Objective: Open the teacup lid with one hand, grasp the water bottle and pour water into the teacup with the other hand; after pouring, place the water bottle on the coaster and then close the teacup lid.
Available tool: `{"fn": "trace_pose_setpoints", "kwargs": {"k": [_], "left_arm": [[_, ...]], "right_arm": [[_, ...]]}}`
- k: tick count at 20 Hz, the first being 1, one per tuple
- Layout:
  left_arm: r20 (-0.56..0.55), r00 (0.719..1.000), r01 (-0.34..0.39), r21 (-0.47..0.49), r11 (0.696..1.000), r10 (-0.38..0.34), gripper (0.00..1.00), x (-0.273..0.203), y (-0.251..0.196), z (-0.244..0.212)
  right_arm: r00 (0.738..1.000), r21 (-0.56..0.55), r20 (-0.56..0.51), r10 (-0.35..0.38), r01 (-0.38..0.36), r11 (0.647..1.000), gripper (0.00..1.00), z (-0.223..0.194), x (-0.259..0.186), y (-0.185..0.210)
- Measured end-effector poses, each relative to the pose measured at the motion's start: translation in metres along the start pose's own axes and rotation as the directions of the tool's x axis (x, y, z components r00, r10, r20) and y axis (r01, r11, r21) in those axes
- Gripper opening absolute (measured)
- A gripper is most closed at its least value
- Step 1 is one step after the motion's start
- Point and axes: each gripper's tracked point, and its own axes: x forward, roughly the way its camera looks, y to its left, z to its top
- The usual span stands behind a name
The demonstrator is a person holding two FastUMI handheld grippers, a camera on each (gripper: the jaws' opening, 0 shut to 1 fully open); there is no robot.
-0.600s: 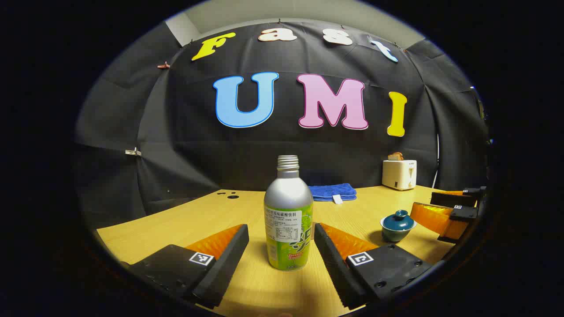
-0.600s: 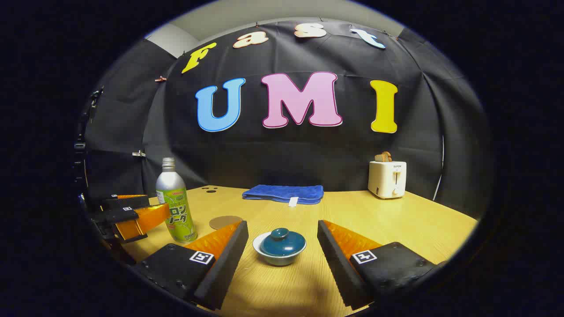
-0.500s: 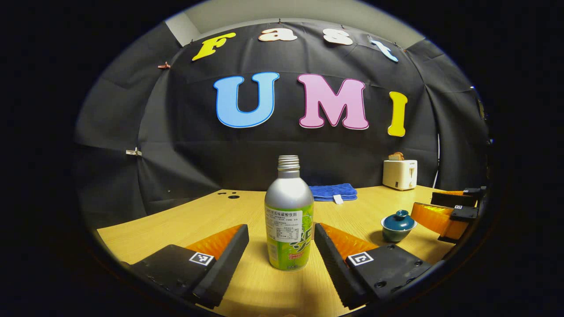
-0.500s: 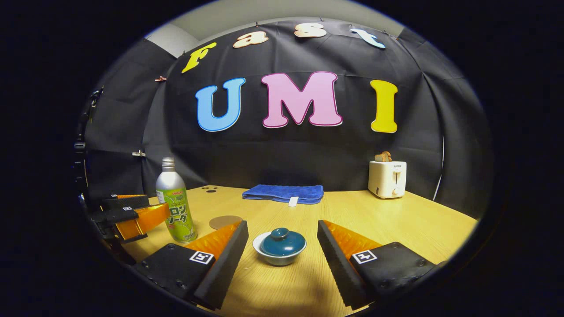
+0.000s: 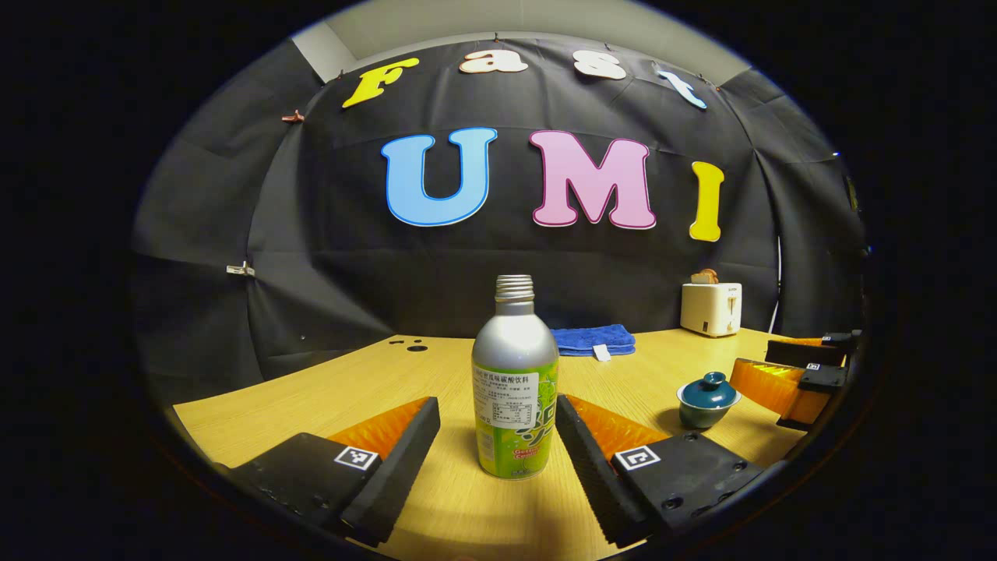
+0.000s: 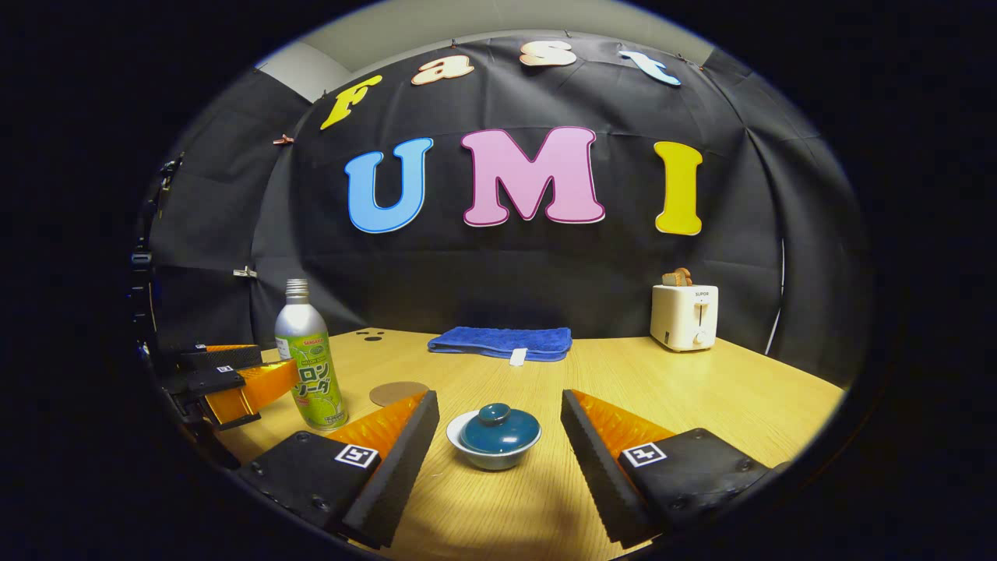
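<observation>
A silver bottle [image 5: 514,389] with a green label and no cap stands upright on the wooden table, between the fingers of my open left gripper [image 5: 498,425], which do not touch it. The same bottle [image 6: 309,366] appears at the left of the right gripper view, with the left gripper [image 6: 234,382] beside it. A teal teacup [image 6: 494,438] with its lid [image 6: 499,425] on sits between the fingers of my open right gripper [image 6: 498,425], untouched. That teacup [image 5: 706,397] also stands at the right of the left gripper view, next to the right gripper [image 5: 787,378]. A round brown coaster [image 6: 398,392] lies flat behind the bottle.
A folded blue towel [image 6: 502,343] lies at the table's far edge by the booth wall. A white toaster [image 6: 685,315] with toast stands at the back right. Bare wooden tabletop [image 6: 701,389] stretches to the right of the teacup.
The left gripper view has shifted very slightly, so the bottle and teacup sit a touch further right. The right gripper has not moved.
</observation>
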Motion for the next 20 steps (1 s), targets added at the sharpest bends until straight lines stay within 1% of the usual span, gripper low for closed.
{"fn": "trace_pose_setpoints", "kwargs": {"k": [1,4,9,10,12,14,16,18,20], "left_arm": [[0.001,1.0,0.004,0.0,1.0,-0.004,0.95,0.0,0.0,-0.001],[0.001,1.0,0.013,0.0,1.0,-0.013,0.95,0.0,-0.002,-0.002],[0.001,1.0,0.014,0.001,1.0,-0.014,0.95,0.0,-0.002,-0.001],[0.001,1.0,0.014,0.0,1.0,-0.014,0.94,0.0,-0.002,-0.001],[0.001,1.0,0.017,0.001,1.0,-0.017,0.94,0.0,-0.003,-0.001],[0.001,1.0,0.022,0.001,1.0,-0.022,0.94,0.0,-0.004,0.0],[0.001,1.0,0.023,0.001,1.0,-0.023,0.94,0.0,-0.004,0.001],[0.001,1.0,0.023,0.001,1.0,-0.023,0.94,0.0,-0.004,0.001],[0.0,1.0,0.023,0.001,1.0,-0.023,0.94,0.0,-0.003,0.001]], "right_arm": [[1.0,0.0,0.0,0.003,-0.003,1.0,0.97,0.0,0.001,0.001],[0.998,0.0,-0.003,0.055,-0.055,0.998,0.98,-0.001,0.0,0.011],[0.998,-0.003,-0.013,0.061,-0.061,0.998,0.97,-0.002,0.006,0.01],[0.998,-0.016,-0.026,0.05,-0.05,0.999,0.98,-0.004,0.01,0.007],[0.998,-0.079,-0.053,0.038,-0.042,0.996,0.98,-0.008,0.017,0.003],[0.995,-0.129,-0.09,0.046,-0.057,0.99,0.98,-0.012,0.023,0.005],[0.99,-0.151,-0.133,0.052,-0.072,0.986,0.97,-0.02,0.034,0.007],[0.985,-0.173,-0.162,0.055,-0.084,0.981,0.84,-0.023,0.043,0.007],[0.984,-0.188,-0.169,0.057,-0.089,0.978,0.83,-0.025,0.05,0.008]]}}
